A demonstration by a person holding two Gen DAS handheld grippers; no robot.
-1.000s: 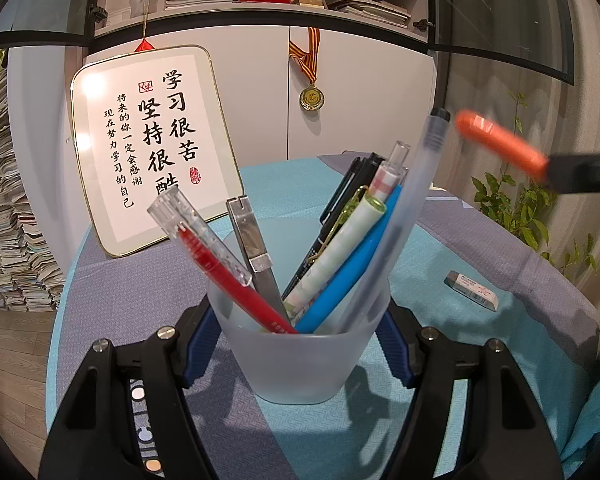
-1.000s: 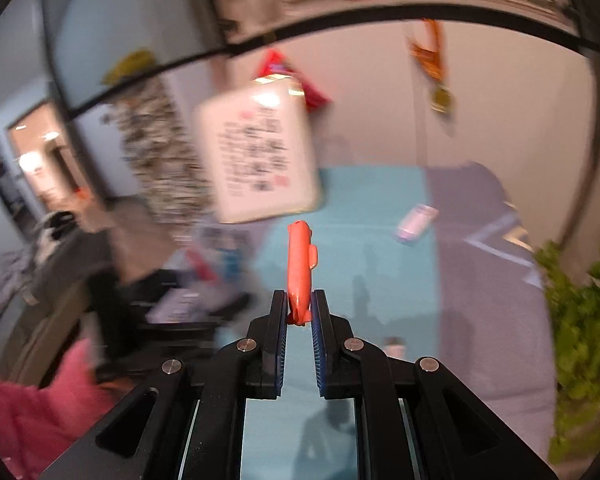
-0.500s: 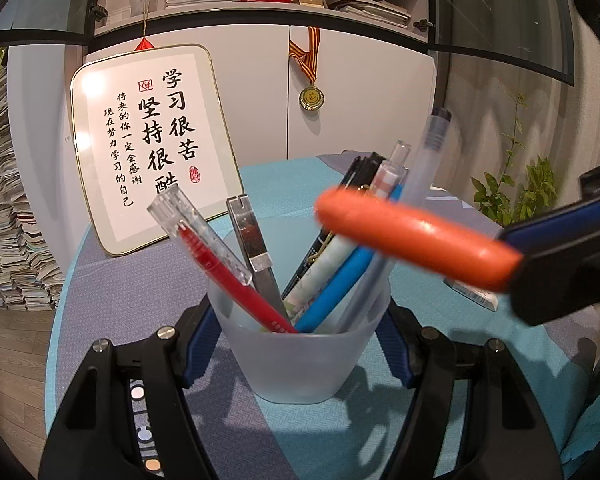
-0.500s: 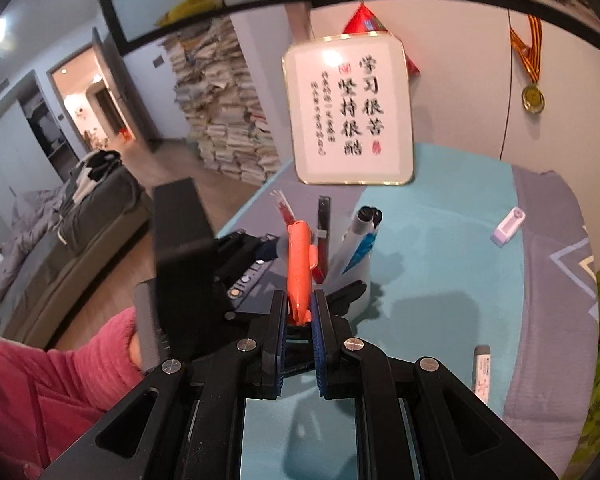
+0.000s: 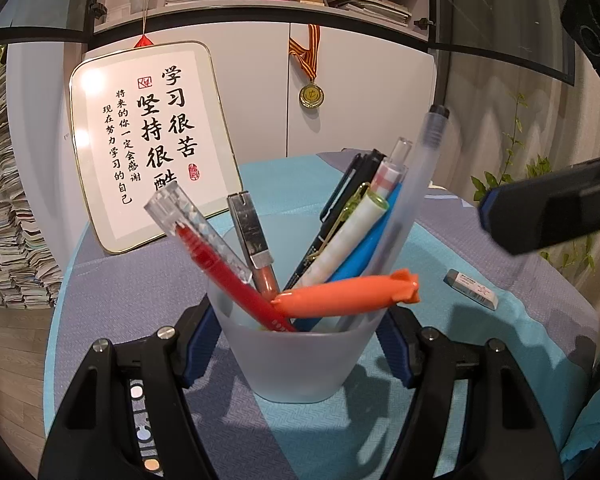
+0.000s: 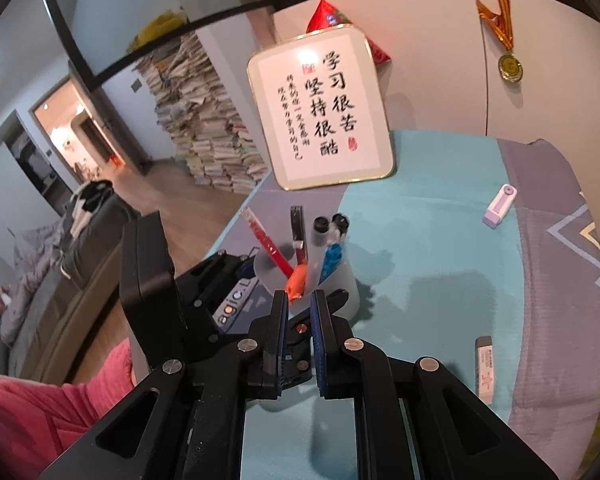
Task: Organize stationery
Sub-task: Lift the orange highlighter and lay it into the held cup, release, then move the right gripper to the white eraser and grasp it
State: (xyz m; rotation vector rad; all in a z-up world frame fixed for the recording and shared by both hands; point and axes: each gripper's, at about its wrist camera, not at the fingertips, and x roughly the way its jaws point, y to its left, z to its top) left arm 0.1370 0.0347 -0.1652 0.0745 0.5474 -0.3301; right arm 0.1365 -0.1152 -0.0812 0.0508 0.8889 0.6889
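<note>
A frosted plastic cup [image 5: 296, 360] holds several pens, and my left gripper [image 5: 298, 320] is shut on its sides. An orange pen [image 5: 340, 296] leans inside, nose down, tail over the right rim. In the left wrist view my right gripper [image 5: 488, 212] hangs to the upper right, apart from the pen. In the right wrist view my right gripper [image 6: 300, 296] hovers just above the cup [image 6: 348, 280]. Its jaws stand close together with nothing between them. The orange pen [image 6: 298, 278] lies beyond the tips.
A white eraser [image 5: 471, 284] lies on the teal and grey cloth right of the cup. A white-and-lilac item [image 6: 499, 206] lies farther back. A framed calligraphy board [image 5: 148, 140] leans against the cabinet. A plant [image 5: 540, 168] stands at the right; a pink sleeve [image 6: 40, 412] shows at lower left.
My right gripper carried the orange pen in over the cup. The pen now rests in the cup, out of the jaws, and the gripper has drawn back. The left gripper kept still.
</note>
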